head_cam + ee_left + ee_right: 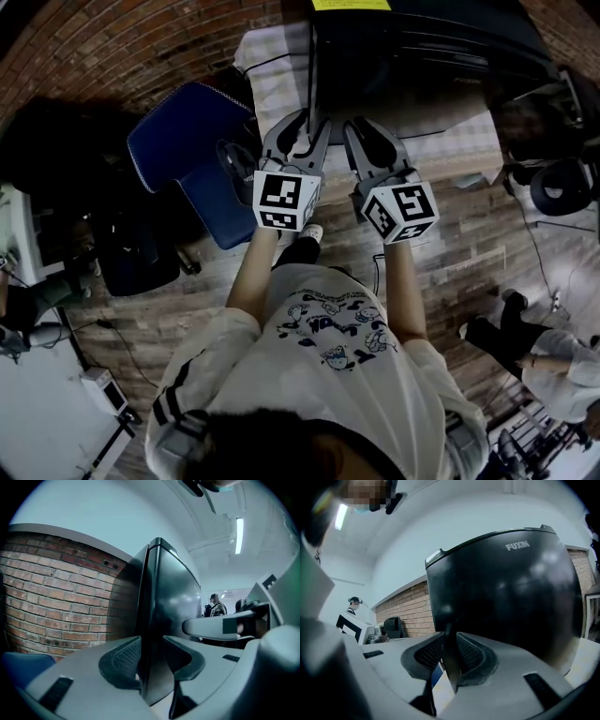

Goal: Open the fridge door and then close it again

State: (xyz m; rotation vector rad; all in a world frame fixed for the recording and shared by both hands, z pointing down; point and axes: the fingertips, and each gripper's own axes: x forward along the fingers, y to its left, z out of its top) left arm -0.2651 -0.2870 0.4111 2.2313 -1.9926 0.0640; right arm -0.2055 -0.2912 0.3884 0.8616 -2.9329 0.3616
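Observation:
A black fridge (pixel 422 56) stands in front of me, and its door shows a brand name in the right gripper view (pixel 506 588). My left gripper (pixel 302 131) straddles the door's upright free edge. In the left gripper view the edge (pixel 150 620) fills the gap between the jaws of the left gripper (pixel 152 663), which are shut on it. My right gripper (pixel 370 141) is just to the right. In its own view the right gripper (pixel 451 660) has both pads closed on a thin dark strip (pixel 451 644) at the door's lower left edge.
A blue chair (pixel 187 150) stands left of the fridge, before a brick wall (pixel 56 602). Dark bags (pixel 122 253) lie on the wooden floor at the left. A person (pixel 553 361) crouches at the lower right, and another person (pixel 215 605) stands far off.

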